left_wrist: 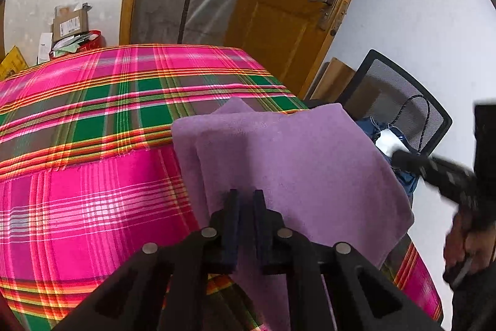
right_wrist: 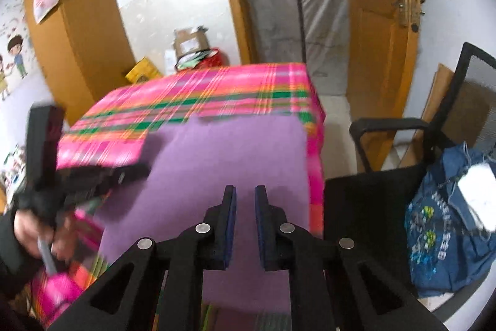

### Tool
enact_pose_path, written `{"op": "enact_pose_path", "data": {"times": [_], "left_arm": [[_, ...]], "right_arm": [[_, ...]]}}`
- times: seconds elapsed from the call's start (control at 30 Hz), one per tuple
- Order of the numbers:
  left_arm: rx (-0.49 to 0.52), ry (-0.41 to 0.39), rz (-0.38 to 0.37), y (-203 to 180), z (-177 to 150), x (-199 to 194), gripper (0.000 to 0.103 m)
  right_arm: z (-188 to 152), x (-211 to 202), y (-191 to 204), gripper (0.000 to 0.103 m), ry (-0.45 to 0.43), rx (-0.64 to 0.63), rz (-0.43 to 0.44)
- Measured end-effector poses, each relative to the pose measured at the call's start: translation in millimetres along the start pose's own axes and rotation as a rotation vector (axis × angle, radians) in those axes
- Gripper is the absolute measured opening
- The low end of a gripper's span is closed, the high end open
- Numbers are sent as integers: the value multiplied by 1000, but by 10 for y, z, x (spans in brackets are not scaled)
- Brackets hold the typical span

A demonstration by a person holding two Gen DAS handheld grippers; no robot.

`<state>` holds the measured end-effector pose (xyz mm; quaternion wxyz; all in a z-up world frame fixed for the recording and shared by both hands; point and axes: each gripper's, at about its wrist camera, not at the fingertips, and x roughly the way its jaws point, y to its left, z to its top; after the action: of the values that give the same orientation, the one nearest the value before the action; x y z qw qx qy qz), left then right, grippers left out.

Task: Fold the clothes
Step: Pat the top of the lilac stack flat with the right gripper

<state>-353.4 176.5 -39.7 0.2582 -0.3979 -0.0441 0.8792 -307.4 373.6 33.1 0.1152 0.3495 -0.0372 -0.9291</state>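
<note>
The left gripper (left_wrist: 246, 194) is narrowed over the purple cloth (left_wrist: 291, 163); a pinch cannot be confirmed. The right gripper (right_wrist: 245, 191) is narrow and empty above it. The cloth lies on the plaid table (left_wrist: 93, 114), near its right edge; layers should be squared before any lift.

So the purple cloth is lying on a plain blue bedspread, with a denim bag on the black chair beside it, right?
Not quite. The purple cloth lies on a pink and green plaid bedspread, not plain blue, as the right wrist view shows. The denim bag does sit on the black chair.
</note>
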Motion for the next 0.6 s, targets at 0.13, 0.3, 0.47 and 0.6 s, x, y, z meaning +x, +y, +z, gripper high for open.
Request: {"op": "enact_pose_path", "data": {"times": [0.13, 0.3, 0.47, 0.6], "left_arm": [[-7, -1, -15, 34, -5, 5, 9], [-4, 8, -29, 49, 13, -11, 9], [4, -28, -44, 87, 178, -147, 9], [13, -33, -15, 165, 377, -36, 9]], "right_arm": [[301, 372, -83, 13, 42, 23, -23], [424, 793, -198, 12, 137, 38, -49], [353, 456, -127, 15, 85, 62, -18], [140, 66, -12, 15, 28, 69, 21]]}}
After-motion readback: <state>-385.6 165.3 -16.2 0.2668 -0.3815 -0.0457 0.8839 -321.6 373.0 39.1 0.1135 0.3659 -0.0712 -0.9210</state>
